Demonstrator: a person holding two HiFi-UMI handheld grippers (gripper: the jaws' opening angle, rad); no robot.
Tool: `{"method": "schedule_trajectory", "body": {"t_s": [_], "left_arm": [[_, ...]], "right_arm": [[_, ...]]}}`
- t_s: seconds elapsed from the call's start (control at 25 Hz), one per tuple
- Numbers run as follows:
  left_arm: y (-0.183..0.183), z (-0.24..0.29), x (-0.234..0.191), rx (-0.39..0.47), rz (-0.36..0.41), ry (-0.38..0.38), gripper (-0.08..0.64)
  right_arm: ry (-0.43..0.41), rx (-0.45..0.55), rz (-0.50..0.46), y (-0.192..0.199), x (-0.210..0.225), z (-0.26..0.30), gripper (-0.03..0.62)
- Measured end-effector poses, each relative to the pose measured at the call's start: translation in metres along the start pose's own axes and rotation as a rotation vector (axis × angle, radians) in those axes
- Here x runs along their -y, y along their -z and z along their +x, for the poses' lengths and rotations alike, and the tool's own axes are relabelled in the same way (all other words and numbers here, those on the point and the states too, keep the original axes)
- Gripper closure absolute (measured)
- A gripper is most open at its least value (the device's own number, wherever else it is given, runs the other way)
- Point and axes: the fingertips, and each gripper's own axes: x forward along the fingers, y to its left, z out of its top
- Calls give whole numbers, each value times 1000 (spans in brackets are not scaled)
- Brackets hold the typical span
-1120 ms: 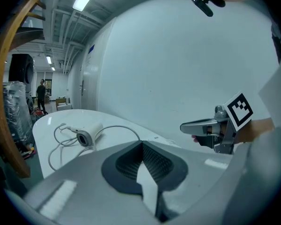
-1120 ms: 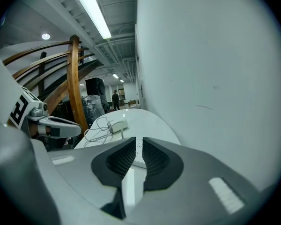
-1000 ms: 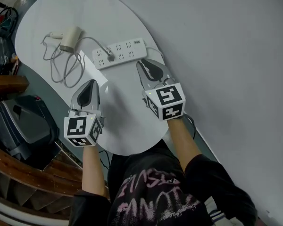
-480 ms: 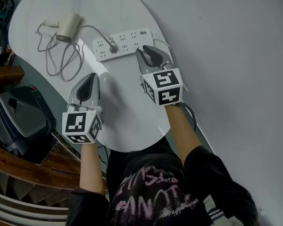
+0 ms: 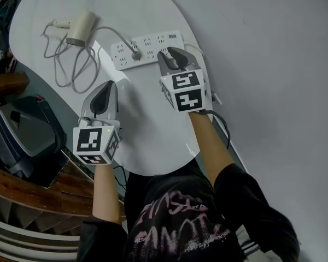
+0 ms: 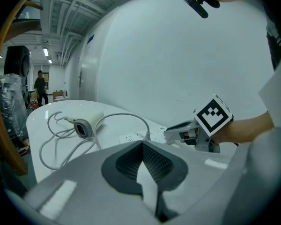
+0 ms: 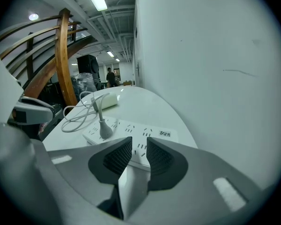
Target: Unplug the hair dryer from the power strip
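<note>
White strip (image 5: 147, 49) lies across the far part of the surface (image 5: 153, 130), its right end close to the wall (image 5: 262, 64) at 3 o'clock. The plug (image 5: 135, 54) stands upright in a socket left of the strip's middle. Its cord (image 5: 71, 64) loops away to the dryer (image 5: 79, 29) at 10 o'clock, which lies on its side, not yet unplugged.

My right tool (image 5: 172, 56) hangs over the strip's right end, at 3 o'clock from the plug. Its jaws have just been opening and stand apart with nothing between them; only sockets show through the gap. I judge it is placed there to pin the strip or to reach the plug.

My left tool (image 5: 104, 89) is closed and empty, at 7 o'clock from the plug, over bare surface. There is free room on that side. The wall and the surface's curved edge crowd my right.
</note>
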Motion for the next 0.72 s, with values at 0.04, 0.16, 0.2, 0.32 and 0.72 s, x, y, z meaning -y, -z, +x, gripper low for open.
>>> {"method": "schedule_trajectory", "body": {"t_s": [0.04, 0.16, 0.2, 0.32, 0.72], "left_arm": [[0, 0, -1, -1, 0, -1, 560], [0, -1, -6, -3, -3, -8, 560], [0, -1, -7, -4, -3, -9, 560], [-1, 1, -10, -5, -1, -10, 560], [-2, 28, -3, -64, 116, 51, 527]], "right_arm": [[4, -13, -6, 2, 0, 2, 486], [4, -43, -12, 6, -2, 8, 480], [7, -46, -10, 6, -3, 8, 481], [20, -44, -7, 5, -3, 9, 480], [31, -59, -25, 7, -5, 11, 481]]}}
